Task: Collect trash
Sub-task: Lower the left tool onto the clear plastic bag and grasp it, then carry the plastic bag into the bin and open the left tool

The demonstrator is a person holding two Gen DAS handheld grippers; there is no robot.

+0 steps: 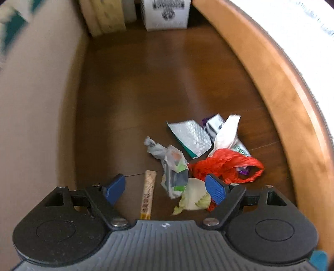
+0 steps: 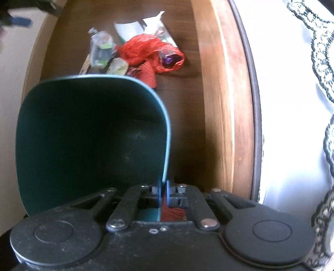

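Trash lies in a heap on the brown wooden floor (image 1: 135, 83): a red net bag (image 1: 227, 164), a clear plastic bag (image 1: 173, 173), a silver bubble mailer (image 1: 190, 137), a white wrapper (image 1: 226, 133), a pale green leaf scrap (image 1: 194, 198) and a paper chopstick sleeve (image 1: 147, 193). My left gripper (image 1: 165, 188) hangs open just above the heap, its blue pads (image 1: 216, 188) either side of the clear bag and sleeve. My right gripper (image 2: 163, 195) is shut on the rim of a dark green bin (image 2: 91, 133), whose inside looks bare. The same heap, with the red net bag (image 2: 146, 50), lies beyond the bin.
A wooden bed frame (image 1: 277, 87) curves along the right, with white lace-edged bedding (image 2: 296, 104) above it. A beige wall (image 1: 37, 104) closes the left. A white printed box (image 1: 167, 14) and pale boards (image 1: 106, 18) stand at the far end.
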